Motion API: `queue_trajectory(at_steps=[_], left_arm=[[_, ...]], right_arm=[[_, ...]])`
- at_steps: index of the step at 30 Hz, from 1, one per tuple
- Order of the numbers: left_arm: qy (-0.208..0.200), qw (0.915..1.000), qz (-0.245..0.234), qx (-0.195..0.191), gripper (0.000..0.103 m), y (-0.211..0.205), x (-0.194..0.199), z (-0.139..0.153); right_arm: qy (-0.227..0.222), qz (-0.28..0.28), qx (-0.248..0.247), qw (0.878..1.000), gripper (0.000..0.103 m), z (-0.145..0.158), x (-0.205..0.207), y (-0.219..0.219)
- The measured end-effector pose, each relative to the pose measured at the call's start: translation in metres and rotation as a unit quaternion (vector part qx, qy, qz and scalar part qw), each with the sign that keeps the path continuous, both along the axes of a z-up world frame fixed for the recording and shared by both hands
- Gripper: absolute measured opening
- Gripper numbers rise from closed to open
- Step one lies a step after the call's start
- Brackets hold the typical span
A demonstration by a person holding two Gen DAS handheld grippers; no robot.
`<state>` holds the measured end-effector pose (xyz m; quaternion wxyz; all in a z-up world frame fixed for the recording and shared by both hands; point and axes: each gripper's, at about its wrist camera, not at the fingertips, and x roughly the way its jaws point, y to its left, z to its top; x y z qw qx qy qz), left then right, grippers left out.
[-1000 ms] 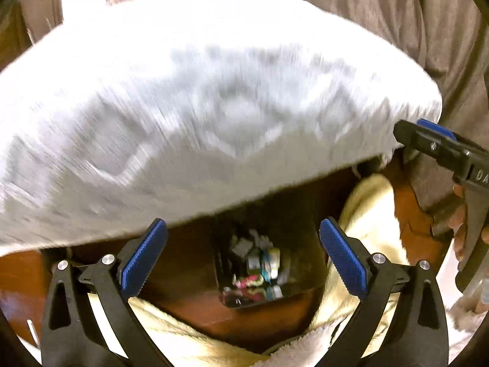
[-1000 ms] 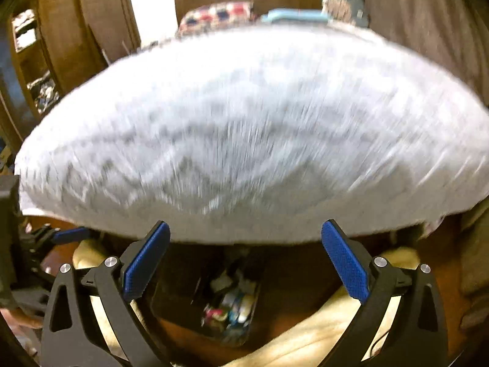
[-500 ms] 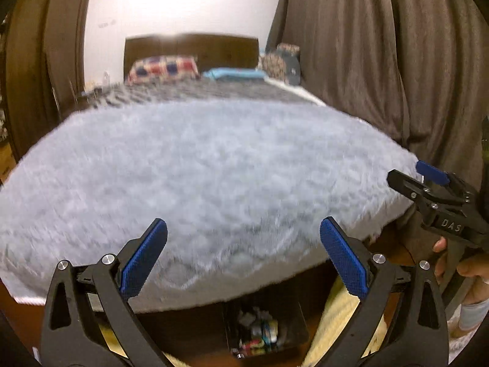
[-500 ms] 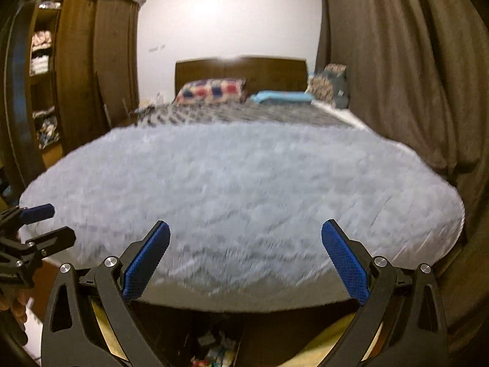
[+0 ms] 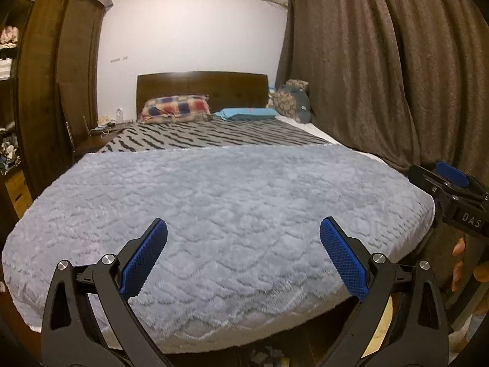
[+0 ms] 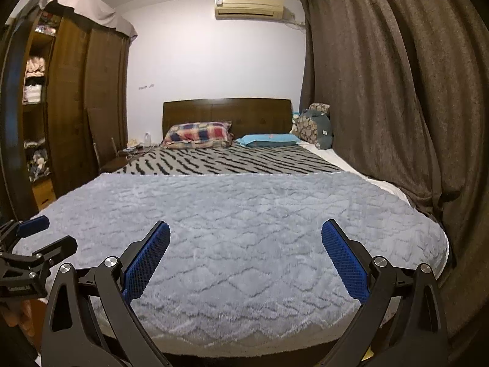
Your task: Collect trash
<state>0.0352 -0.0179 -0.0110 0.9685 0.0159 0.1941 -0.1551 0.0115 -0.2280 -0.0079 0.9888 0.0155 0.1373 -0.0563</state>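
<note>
My left gripper (image 5: 243, 224) is open and empty, held over the foot of a bed covered with a fluffy grey blanket (image 5: 232, 202). My right gripper (image 6: 245, 225) is open and empty too, above the same blanket (image 6: 244, 214). Each gripper shows in the other's view: the right gripper (image 5: 452, 183) at the right edge, the left gripper (image 6: 33, 238) at the left edge, both held in a person's hands. A sliver of a dark bin with mixed wrappers (image 5: 269, 355) peeks out below the bed's foot in the left wrist view. No loose trash shows on the bed.
A plaid pillow (image 6: 198, 134), a blue pillow (image 6: 269, 140) and a patterned cushion (image 6: 314, 125) lie by the wooden headboard (image 6: 226, 110). Brown curtains (image 6: 382, 107) hang along the right. A wooden wardrobe (image 6: 76, 107) and a cluttered bedside table (image 6: 128, 156) stand left.
Both views have swung upward, from the bin of wrappers on the floor at the bed's foot to a level look across the bed. The jaws stayed wide apart throughout.
</note>
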Motion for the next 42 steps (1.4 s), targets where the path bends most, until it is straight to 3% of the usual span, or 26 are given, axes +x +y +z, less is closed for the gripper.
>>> queue_trajectory(at_steps=[11, 42], left_arm=[[-0.021, 0.9997, 0.012, -0.004, 0.095, 0.004, 0.015, 0.014], [-0.026, 0.9996, 0.013, -0.008, 0.095, 0.003, 0.017, 0.014]], right_arm=[[0.005, -0.019, 0.003, 1.000, 0.100, -0.001, 0.019, -0.003], [0.010, -0.017, 0.004, 1.000, 0.100, -0.002, 0.026, 0.005]])
